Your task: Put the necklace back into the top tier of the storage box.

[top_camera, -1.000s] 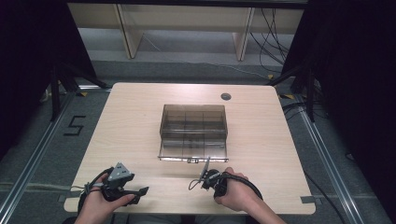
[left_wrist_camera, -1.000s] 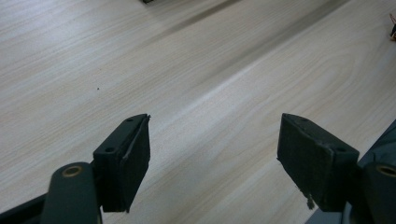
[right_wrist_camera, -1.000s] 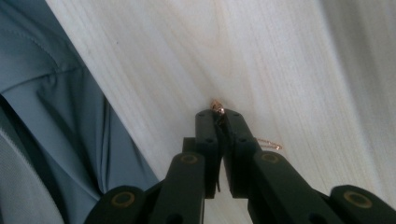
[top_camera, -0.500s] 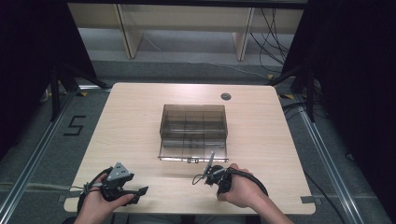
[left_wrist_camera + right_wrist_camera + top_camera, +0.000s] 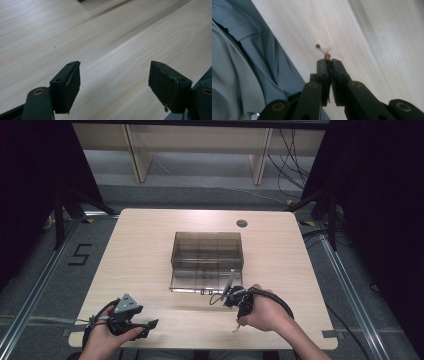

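Light wood-grain table (image 5: 145, 250), round cable grommet (image 5: 242, 223) near its far edge. Smoky clear compartment box (image 5: 207, 254) sits mid-table, just beyond the right gripper (image 5: 239, 320) and well apart from the left gripper (image 5: 147, 327), ahead to its right.

table (image 5: 150, 250): pale matt wood | box (image 5: 207, 251): smoky clear plastic | chain (image 5: 325, 53): metal

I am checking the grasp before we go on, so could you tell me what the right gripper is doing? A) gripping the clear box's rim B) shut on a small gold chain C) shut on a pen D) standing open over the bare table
B: in the right gripper view the right gripper has its jaws together on a small gold chain, whose end pokes out past the tips over the table.
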The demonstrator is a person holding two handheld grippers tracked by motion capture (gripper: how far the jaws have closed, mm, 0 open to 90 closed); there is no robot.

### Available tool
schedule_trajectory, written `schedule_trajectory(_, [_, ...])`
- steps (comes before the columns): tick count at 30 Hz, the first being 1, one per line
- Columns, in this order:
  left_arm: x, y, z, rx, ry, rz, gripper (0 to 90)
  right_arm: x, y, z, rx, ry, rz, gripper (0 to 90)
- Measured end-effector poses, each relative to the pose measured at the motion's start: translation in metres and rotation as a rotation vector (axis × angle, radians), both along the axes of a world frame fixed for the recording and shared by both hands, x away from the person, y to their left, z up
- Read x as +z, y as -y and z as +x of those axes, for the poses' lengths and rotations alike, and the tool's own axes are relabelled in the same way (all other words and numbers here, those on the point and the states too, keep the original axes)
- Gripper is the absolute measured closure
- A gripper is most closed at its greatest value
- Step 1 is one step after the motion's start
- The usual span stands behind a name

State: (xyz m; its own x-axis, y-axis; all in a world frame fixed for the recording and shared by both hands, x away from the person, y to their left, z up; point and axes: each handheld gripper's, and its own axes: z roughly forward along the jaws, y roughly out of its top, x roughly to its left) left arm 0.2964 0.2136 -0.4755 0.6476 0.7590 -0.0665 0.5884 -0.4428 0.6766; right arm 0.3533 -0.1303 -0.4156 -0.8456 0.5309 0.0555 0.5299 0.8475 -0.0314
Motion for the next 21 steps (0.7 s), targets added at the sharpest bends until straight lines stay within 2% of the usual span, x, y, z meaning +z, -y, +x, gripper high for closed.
schedule_trajectory(3, [0.000, 0.000, 0.000, 0.002, 0.000, -0.004, 25.6, 0.007, 0.001, 0.003, 0.010, 0.004, 0.001, 86.3])
schedule_trajectory(5, [-0.001, 0.001, -0.001, 0.019, 0.004, -0.031, 25.6, 0.012, 0.002, 0.004, 0.005, 0.002, 0.010, 86.3])
schedule_trajectory(7, [-0.001, 0.001, 0.000, 0.018, 0.002, -0.029, 25.6, 0.015, 0.003, 0.006, 0.016, 0.006, 0.012, 86.3])
schedule_trajectory(14, [-0.001, 0.001, -0.001, 0.020, 0.001, -0.032, 25.6, 0.029, 0.005, 0.007, -0.010, 0.018, 0.007, 86.2])
schedule_trajectory(15, [-0.001, 0.001, 0.000, 0.018, 0.000, -0.029, 25.6, 0.030, 0.005, 0.008, -0.012, 0.010, 0.019, 86.3])
schedule_trajectory(16, [-0.001, 0.001, 0.000, 0.019, 0.000, -0.030, 25.6, 0.032, 0.006, 0.009, 0.004, 0.023, 0.017, 86.3])
schedule_trajectory(18, [-0.002, 0.002, -0.001, 0.028, -0.011, -0.042, 25.6, 0.036, 0.007, 0.009, -0.008, 0.022, 0.018, 86.2])
schedule_trajectory(21, [-0.001, 0.001, 0.000, 0.022, -0.010, -0.030, 25.6, 0.039, 0.008, 0.011, 0.003, 0.025, 0.025, 86.2])
